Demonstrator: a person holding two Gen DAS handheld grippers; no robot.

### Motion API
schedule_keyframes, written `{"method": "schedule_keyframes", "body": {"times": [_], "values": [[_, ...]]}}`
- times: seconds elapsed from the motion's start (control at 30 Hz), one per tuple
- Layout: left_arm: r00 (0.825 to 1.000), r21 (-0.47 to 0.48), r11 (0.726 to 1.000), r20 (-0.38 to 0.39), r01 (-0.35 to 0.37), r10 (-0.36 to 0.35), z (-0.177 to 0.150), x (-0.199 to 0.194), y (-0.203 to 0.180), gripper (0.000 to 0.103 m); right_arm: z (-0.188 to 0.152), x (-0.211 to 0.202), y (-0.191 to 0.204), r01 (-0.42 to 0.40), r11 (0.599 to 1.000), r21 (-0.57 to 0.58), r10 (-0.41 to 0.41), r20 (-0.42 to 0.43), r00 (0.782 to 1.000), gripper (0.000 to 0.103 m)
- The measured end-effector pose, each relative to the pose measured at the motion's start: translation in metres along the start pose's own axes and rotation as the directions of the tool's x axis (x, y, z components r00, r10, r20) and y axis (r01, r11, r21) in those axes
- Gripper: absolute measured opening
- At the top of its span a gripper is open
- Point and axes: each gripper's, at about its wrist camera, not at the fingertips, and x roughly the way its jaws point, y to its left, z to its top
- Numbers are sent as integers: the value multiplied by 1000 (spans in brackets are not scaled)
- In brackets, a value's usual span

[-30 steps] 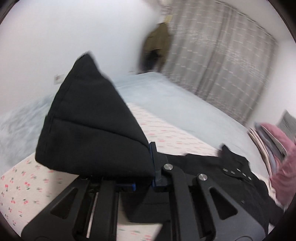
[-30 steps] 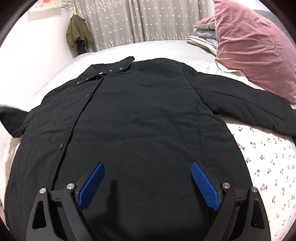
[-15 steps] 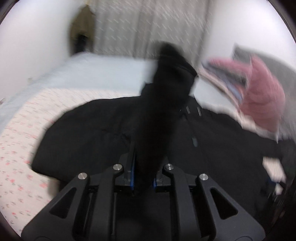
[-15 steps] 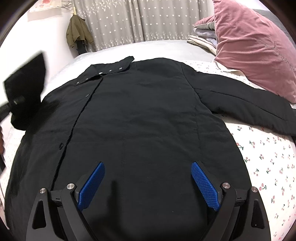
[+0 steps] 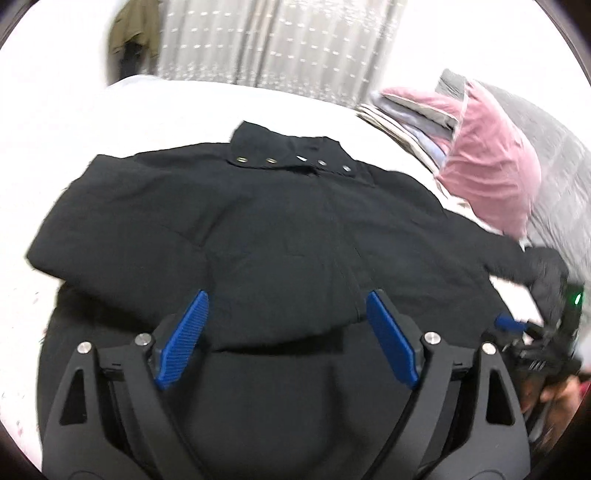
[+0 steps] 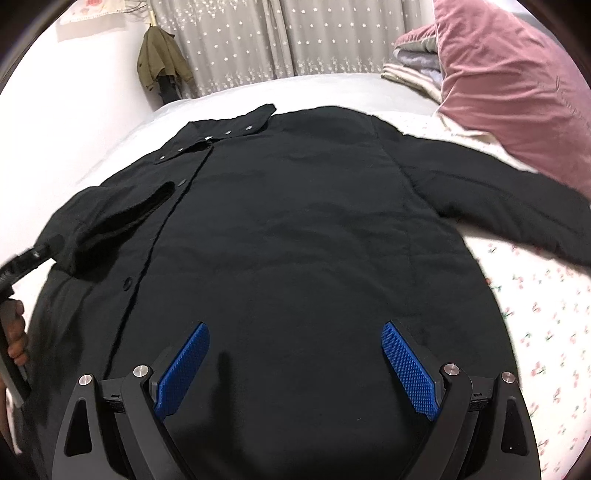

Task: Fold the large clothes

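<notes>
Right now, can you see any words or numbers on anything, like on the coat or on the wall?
No words or numbers can be read in either view.
Black coat: only plain metal snaps, no label showing.
Paper on the wall: a pink picture, too small and blurred to read any text.
Pink pillow and curtain: only patterns, no writing.

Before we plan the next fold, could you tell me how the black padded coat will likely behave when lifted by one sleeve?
The black padded coat would probably drape limply: its folded sleeve lies slack. Quilted bulk suggests moderate weight, so the body would likely drag along the bed.
</notes>
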Motion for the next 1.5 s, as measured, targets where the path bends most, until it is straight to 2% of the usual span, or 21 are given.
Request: {"method": "schedule_keyframes", "body": {"times": [0.07, 0.17, 0.27, 0.4, 0.5, 0.63, 0.73, 0.83, 0.87, 0.9, 0.93, 0.97, 1.0, 1.07, 1.13, 1.2, 1.23, 1.33, 1.43, 1.5], "values": [[999, -72, 997, 9, -34, 35, -2, -9, 6, 92, -2, -1, 3, -5, 1000, -15, 5, -9, 1000, 96], [994, -201, 976, 51, -85, 97, -11, -22, 21, 101, -8, -8, 10, -18, 998, -56, 18, 0, 1000, 96], [988, -214, 967, 25, -141, 150, -12, -19, 37, 101, -6, -10, 21, -46, 998, -38, 45, -13, 999, 96], [975, -224, 952, 29, -207, 219, -10, -18, 61, 101, 11, -8, 40, -154, 988, -3, 154, -18, 988, 96], [979, -263, 946, 22, -189, 202, -10, -17, 80, 101, 32, 2, 70, -177, 983, -43, 176, -16, 984, 96], [976, -287, 939, 50, -187, 210, -10, -18, 97, 101, 56, 27, 113, -227, 971, -69, 227, -3, 974, 96], [977, -313, 935, 71, -169, 201, -10, -19, 105, 101, 66, 54, 145, -302, 952, -51, 299, -50, 953, 96], [974, -313, 935, 99, -165, 205, -9, -25, 109, 101, 71, 88, 165, -391, 919, 53, 394, -115, 912, 95], [972, -309, 936, 109, -168, 210, -9, -26, 110, 100, 73, 99, 169, -408, 909, 86, 416, -127, 900, 88], [967, -304, 937, 127, -174, 221, -9, -28, 110, 98, 75, 106, 171, -414, 905, 101, 424, -124, 897, 77], [962, -299, 937, 146, -181, 232, -8, -29, 111, 92, 78, 110, 173, -418, 903, 100, 428, -124, 895, 40], [954, -301, 933, 162, -197, 254, -8, -30, 113, 85, 83, 113, 173, -418, 903, 98, 428, -130, 894, 18], [945, -311, 926, 174, -215, 278, -6, -30, 116, 80, 89, 111, 170, -419, 902, 106, 430, -119, 895, 18], [934, -340, 913, 190, -226, 302, -1, -29, 123, 64, 103, 99, 163, -418, 903, 98, 426, -67, 902, 14], [934, -341, 914, 196, -220, 298, 5, -25, 128, 56, 121, 81, 154, -367, 930, 32, 367, 5, 930, 14], [934, -330, 915, 186, -234, 306, 12, -14, 129, 52, 136, 66, 144, -280, 959, -42, 282, 66, 957, 14], [936, -324, 916, 177, -237, 304, 15, -6, 129, 48, 140, 65, 141, -256, 965, -60, 260, 77, 963, 14], [949, -290, 923, 114, -252, 294, 22, 25, 125, 36, 149, 72, 130, -210, 972, -109, 219, 81, 972, 14], [940, -215, 919, 12, -331, 342, 23, 61, 118, 34, 145, 91, 127, -186, 973, -139, 195, 55, 979, 14], [934, -205, 913, -26, -353, 356, 19, 73, 120, 34, 140, 109, 122, -168, 975, -146, 173, 18, 985, 15]]}}
